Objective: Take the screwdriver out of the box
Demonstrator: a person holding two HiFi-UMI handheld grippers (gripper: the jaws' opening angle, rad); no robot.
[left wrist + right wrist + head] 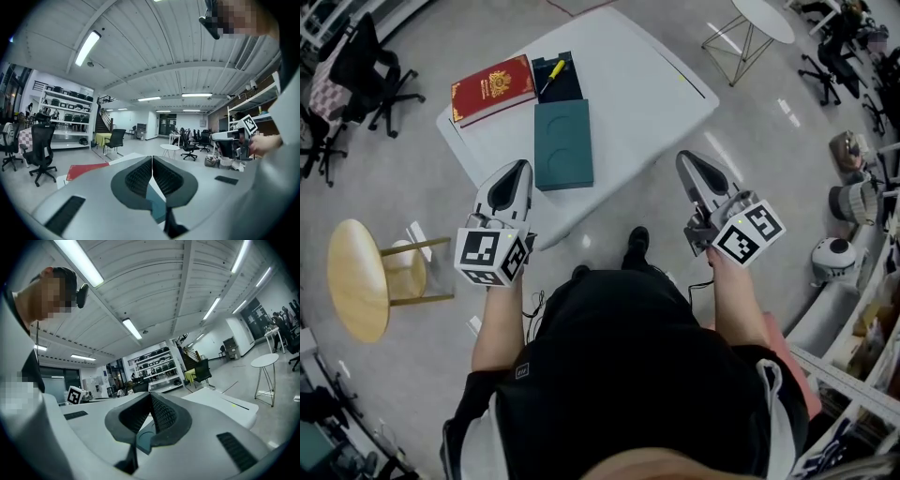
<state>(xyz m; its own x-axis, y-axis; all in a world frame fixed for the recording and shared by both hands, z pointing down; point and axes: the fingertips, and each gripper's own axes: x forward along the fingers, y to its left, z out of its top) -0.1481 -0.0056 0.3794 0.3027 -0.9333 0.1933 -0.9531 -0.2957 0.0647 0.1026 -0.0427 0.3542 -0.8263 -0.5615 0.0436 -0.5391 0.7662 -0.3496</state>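
Note:
A yellow-handled screwdriver [552, 74] lies in an open dark box [558, 80] at the far side of the white table [647, 94]. A teal lid [563, 143] lies just in front of the box, and a red case [492, 89] lies to its left. My left gripper [522, 167] is shut and empty, level at the table's near edge, pointing toward the teal lid [157, 206]. My right gripper [684, 157] is shut and empty too, off the table's near right side. Each gripper view shows its pads meeting: the left gripper [152, 159] and the right gripper [151, 394].
A round wooden stool [356, 277] stands on the floor at my left. Black office chairs [366, 66] are at the far left, and a round white side table [764, 19] on wire legs at the far right. Shelving and white equipment [834, 258] line the right.

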